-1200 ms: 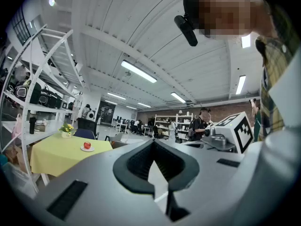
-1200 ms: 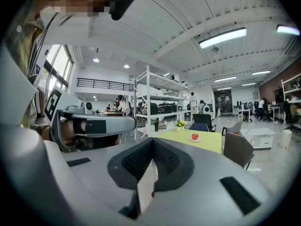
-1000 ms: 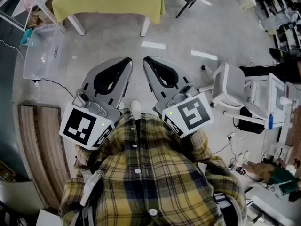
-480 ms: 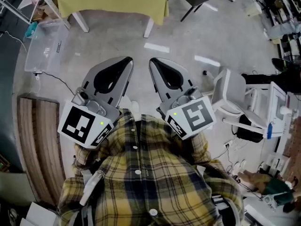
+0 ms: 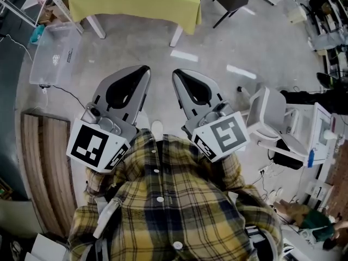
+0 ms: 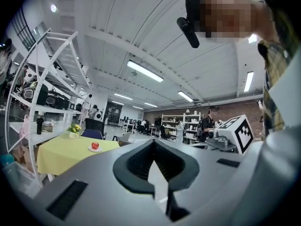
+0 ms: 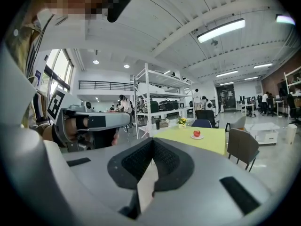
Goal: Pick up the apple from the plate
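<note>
Nearing the yellow bench [image 5: 136,4], sliding lower in the head view; keeping left tool [image 5: 145,69] and right tool [image 5: 176,73] shut, empty; leaving the apple [image 7: 197,133] on its plate [image 7: 193,137] well apart.

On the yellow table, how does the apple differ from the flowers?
The apple is red and round; the flowers are yellow with green leaves. The apple sits on a white plate; the flowers stand in a small pale pot. Both are on the yellow table, set apart.
</note>
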`<action>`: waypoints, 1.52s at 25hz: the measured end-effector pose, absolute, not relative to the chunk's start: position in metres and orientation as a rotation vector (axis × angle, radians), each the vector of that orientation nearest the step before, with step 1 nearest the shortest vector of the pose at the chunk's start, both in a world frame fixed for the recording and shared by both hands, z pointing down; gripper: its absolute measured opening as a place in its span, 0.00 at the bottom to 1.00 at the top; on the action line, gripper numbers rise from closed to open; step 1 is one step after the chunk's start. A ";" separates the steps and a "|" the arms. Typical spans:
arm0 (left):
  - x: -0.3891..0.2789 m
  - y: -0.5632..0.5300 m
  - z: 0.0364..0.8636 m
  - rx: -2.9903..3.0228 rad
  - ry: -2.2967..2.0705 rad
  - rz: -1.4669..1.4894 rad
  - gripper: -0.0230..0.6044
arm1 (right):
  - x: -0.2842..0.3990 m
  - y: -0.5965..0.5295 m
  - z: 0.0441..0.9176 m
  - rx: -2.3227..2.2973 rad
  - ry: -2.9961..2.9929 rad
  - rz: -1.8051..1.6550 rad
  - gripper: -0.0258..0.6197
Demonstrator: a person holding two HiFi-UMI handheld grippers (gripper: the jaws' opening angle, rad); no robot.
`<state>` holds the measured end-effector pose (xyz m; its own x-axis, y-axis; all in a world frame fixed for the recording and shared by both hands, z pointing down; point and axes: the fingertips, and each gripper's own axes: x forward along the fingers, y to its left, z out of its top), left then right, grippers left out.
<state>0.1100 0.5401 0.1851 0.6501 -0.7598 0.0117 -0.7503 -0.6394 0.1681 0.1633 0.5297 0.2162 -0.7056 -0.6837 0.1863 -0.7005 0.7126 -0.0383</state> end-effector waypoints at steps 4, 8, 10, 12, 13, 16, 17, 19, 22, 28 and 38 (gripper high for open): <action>0.089 0.500 0.181 2.716 -1.236 -0.106 0.05 | 0.143 0.493 0.216 1.132 -2.741 0.152 0.04; 0.067 0.458 0.175 2.738 -1.213 -0.117 0.05 | 0.117 0.453 0.214 1.132 -2.731 0.160 0.04; 0.052 0.436 0.172 2.744 -1.196 -0.122 0.05 | 0.102 0.432 0.213 1.146 -2.726 0.167 0.04; 0.034 0.415 0.171 2.750 -1.182 -0.124 0.05 | 0.086 0.411 0.212 1.164 -2.721 0.170 0.04; 0.025 0.405 0.172 2.753 -1.176 -0.123 0.05 | 0.078 0.401 0.212 1.173 -2.718 0.170 0.04; 0.004 0.381 0.176 2.760 -1.158 -0.104 0.05 | 0.059 0.375 0.214 1.202 -2.705 0.175 0.04; -0.002 0.374 0.177 2.763 -1.149 -0.097 0.05 | 0.054 0.367 0.215 1.212 -2.699 0.178 0.04; -0.012 0.361 0.179 2.765 -1.131 -0.083 0.05 | 0.048 0.354 0.218 1.238 -2.685 0.193 0.04; -0.026 0.343 0.184 2.758 -1.120 -0.075 0.05 | 0.044 0.334 0.222 1.284 -2.667 0.232 0.04; -0.037 0.304 0.202 2.723 -1.092 -0.061 0.05 | 0.044 0.297 0.234 1.316 -2.619 0.279 0.04; -0.027 0.213 0.206 2.713 -1.139 -0.073 0.05 | 0.053 0.205 0.245 1.269 -2.638 0.292 0.04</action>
<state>-0.0272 0.2127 0.2060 0.7020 -0.7115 0.0307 -0.7017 -0.6836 0.2007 0.0534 0.2046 0.2446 -0.6118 -0.7460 0.2629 -0.7855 0.6121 -0.0909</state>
